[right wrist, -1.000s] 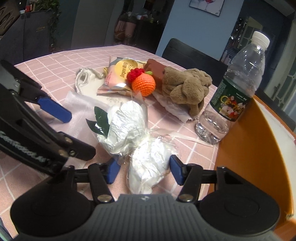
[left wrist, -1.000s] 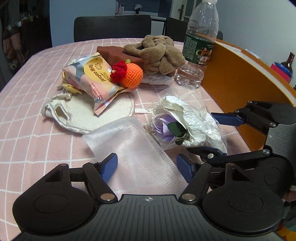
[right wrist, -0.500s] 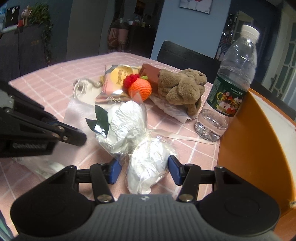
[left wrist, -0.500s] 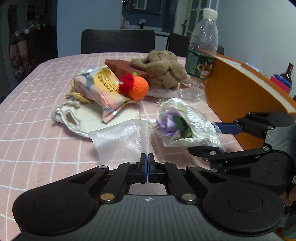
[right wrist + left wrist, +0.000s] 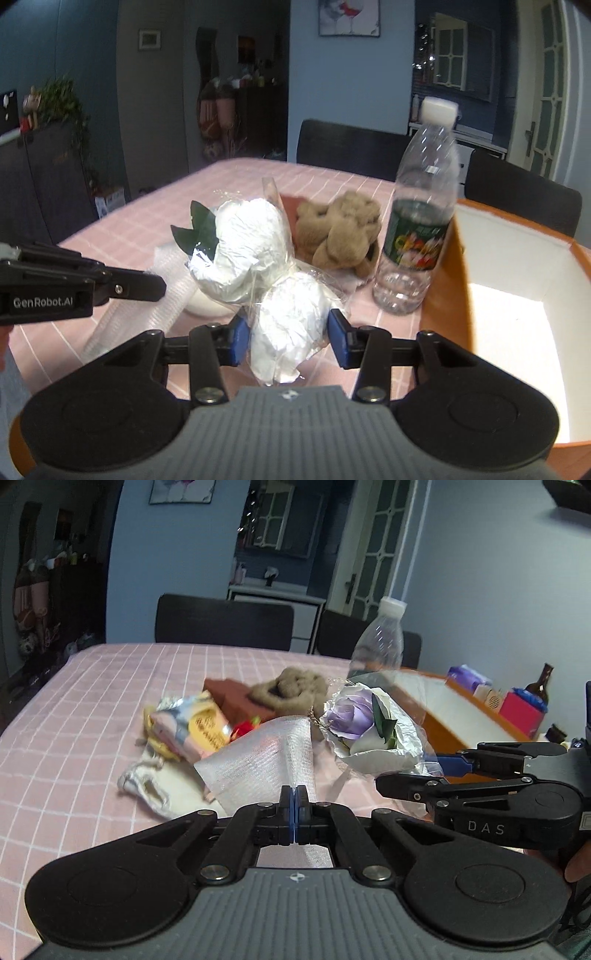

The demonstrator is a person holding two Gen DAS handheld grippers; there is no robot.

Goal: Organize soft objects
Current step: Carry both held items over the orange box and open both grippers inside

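A: What has changed since a second ago?

B: Both my grippers have risen off the pink checked tablecloth (image 5: 74, 716). My left gripper (image 5: 294, 814), wide open a second ago, has snapped fully shut on the near edge of the white mesh pouch (image 5: 266, 760), which now hangs lifted from the cloth. My right gripper (image 5: 286, 334) has just been closing, its blue pads now against the foil-wrapped stem of the wrapped flower (image 5: 258, 240); the jaws stand part open around that bulk, and the purple bloom (image 5: 351, 712) is up in the air just beside the pouch's far opening.

A: And the step in hand?

B: Bagging the flower, I judge. To do it well I should keep the pouch mouth slack and facing the stem, lead with the narrow foil end, and squeeze gently so the wrap does not crush.

A: Hazards?

B: The water bottle (image 5: 421, 236) and plush toy (image 5: 340, 232) stand close behind; the orange box (image 5: 517, 295) waits at right.
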